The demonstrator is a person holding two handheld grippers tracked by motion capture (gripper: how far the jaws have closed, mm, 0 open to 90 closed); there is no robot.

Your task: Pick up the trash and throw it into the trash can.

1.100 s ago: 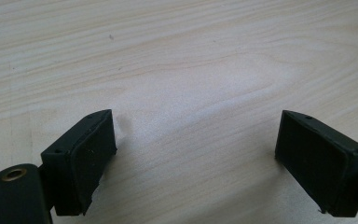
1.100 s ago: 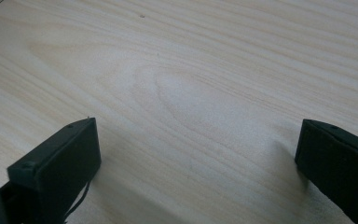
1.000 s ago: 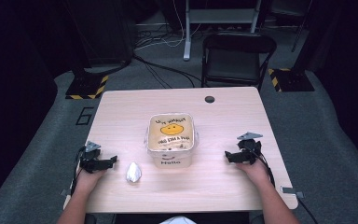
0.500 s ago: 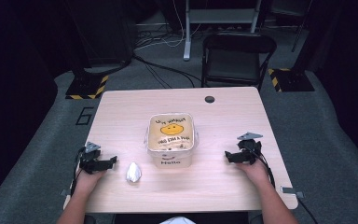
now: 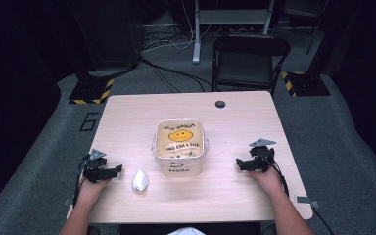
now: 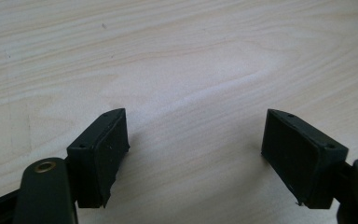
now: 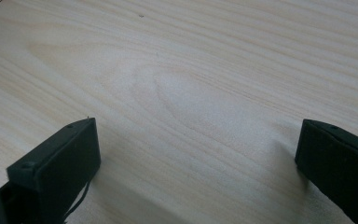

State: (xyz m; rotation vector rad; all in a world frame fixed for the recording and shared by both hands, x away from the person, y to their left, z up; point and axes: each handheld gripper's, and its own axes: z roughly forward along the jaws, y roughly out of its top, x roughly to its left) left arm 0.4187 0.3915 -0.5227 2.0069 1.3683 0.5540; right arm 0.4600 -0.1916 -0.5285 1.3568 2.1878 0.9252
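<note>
A square tub point(image 5: 179, 145) sits mid-counter point(image 5: 235, 127), its front reading "Hello"; the lid's print around a yellow face is too blurred to read. A white wad point(image 5: 139, 180) lies beside the left tool point(image 5: 117, 169). Both it and the right tool point(image 5: 240, 164) rest with jaws apart, empty.

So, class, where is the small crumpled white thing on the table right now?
In the high view, the crumpled white wad lies on the table near its front edge, between the left gripper and the smiley-printed tub.
</note>
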